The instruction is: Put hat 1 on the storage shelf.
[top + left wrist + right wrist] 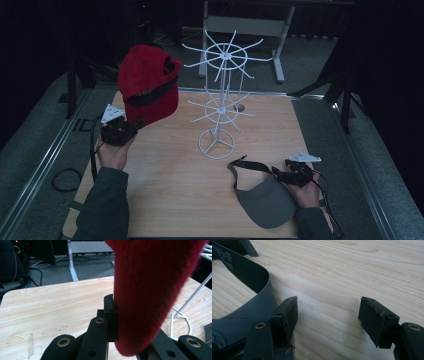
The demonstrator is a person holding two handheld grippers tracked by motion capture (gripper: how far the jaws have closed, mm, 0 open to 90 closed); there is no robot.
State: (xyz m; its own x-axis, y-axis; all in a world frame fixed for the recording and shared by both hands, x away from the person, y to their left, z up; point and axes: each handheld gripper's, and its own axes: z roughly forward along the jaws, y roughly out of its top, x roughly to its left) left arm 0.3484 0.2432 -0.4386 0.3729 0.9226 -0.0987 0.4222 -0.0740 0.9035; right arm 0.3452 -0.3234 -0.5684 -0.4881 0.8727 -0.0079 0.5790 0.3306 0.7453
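Observation:
A red knit cap (pixel 149 85) hangs in the air over the table's left side, with my left gripper (pixel 131 125) shut on its lower edge. In the left gripper view the red cap (pixel 150 290) fills the space between the black jaws of my left gripper (pixel 130 322) and hides the right one. A grey visor (pixel 265 200) with a dark strap lies flat at the front right. My right gripper (pixel 280 175) rests beside it, open. In the right gripper view, bare wood lies between the jaws of my right gripper (pixel 328 315), and the visor band (pixel 254 285) curves past the left jaw.
A white wire hat rack (pixel 220 100) with two tiers of spokes stands mid-table on a ring base, just right of the cap. Its base also appears in the left gripper view (pixel 185 307). The wooden table (pixel 165 190) sits among dark floor, cables and a metal frame behind.

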